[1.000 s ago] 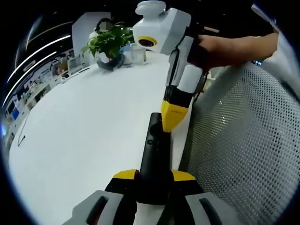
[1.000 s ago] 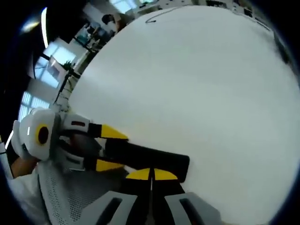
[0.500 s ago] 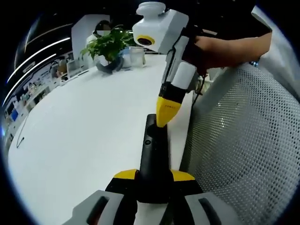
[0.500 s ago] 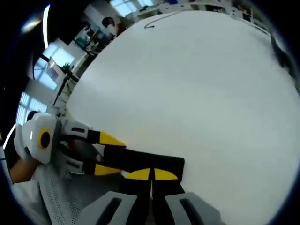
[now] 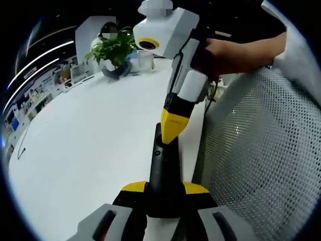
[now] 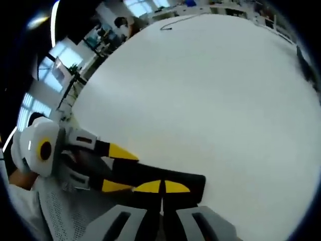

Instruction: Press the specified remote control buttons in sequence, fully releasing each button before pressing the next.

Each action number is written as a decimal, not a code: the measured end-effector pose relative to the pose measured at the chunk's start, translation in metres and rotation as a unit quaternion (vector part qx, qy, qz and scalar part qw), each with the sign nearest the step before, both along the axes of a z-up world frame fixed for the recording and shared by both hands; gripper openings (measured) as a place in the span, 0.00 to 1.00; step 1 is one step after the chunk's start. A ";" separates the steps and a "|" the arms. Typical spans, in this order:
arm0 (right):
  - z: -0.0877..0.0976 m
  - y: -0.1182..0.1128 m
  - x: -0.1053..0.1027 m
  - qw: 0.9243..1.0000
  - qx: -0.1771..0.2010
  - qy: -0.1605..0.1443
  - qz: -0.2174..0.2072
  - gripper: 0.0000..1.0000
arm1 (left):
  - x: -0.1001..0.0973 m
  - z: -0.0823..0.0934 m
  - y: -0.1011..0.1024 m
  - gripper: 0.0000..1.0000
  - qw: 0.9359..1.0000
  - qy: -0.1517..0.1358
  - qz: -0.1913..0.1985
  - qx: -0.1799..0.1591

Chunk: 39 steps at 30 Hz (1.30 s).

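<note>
Slid nearer along the remote control [image 5: 163,170] since a second back, right gripper [image 5: 172,131] closed to one yellow tip on its upper half, left gripper [image 5: 164,190] clamping the near end above the table [image 5: 90,145]; best pressed straight down, then lifted fully clear.

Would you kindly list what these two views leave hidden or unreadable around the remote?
- Left gripper view: the remote buttons are too small and dark to read; the right gripper tip covers its far end, so contact is unclear.
- Right gripper view: the right gripper jaws hide the remote face.
- Right gripper view: the left gripper covers its near end.
</note>
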State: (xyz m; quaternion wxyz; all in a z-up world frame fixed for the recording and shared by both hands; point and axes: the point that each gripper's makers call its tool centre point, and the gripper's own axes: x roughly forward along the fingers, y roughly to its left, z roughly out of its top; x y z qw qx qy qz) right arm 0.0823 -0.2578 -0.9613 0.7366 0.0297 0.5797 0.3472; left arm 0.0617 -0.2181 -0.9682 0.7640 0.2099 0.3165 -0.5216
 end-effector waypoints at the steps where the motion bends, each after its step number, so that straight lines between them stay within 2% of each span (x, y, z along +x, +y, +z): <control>1: 0.000 -0.001 0.000 1.000 0.002 0.001 -0.001 0.00 | 0.000 0.000 0.000 0.25 1.000 0.000 0.000 0.000; 6: 0.000 0.001 0.000 1.000 0.002 0.002 0.004 0.00 | 0.000 0.000 0.000 0.25 1.000 -0.002 -0.002 -0.001; 12: -0.001 0.000 0.001 1.000 0.002 0.012 -0.016 0.00 | 0.000 0.000 0.001 0.25 1.000 -0.002 0.005 -0.002; 15: 0.000 -0.001 0.000 0.999 0.016 0.012 -0.029 0.00 | -0.001 0.000 0.004 0.25 1.000 -0.002 0.006 0.005; 17: 0.000 -0.002 0.000 0.999 0.022 0.013 -0.034 0.00 | -0.006 -0.002 0.012 0.25 1.000 0.009 0.013 0.019; 18: 0.000 -0.001 0.001 0.999 0.023 0.013 -0.033 0.00 | -0.005 -0.001 0.012 0.24 1.000 0.000 0.010 0.017; 19: 0.000 0.000 0.001 0.999 0.023 0.012 -0.031 0.00 | -0.010 -0.004 0.017 0.24 1.000 0.013 0.014 0.024; 25: 0.002 0.004 0.002 0.999 0.013 0.018 -0.033 0.00 | -0.012 -0.005 0.013 0.24 1.000 0.002 -0.002 0.016; 28: 0.005 0.013 0.003 0.999 0.037 0.019 -0.034 0.00 | -0.011 -0.004 0.014 0.24 1.000 0.004 -0.007 0.015; 30: 0.004 0.016 0.000 0.998 0.037 0.026 -0.034 0.00 | -0.011 -0.004 0.014 0.23 1.000 0.005 -0.009 0.014; 34: 0.007 0.020 0.000 0.999 0.041 0.015 -0.027 0.00 | -0.011 -0.004 0.014 0.23 1.000 0.005 -0.018 0.012; 39: 0.004 0.024 -0.002 0.998 0.046 0.023 -0.023 0.00 | -0.014 -0.004 0.012 0.23 0.999 0.010 -0.031 0.008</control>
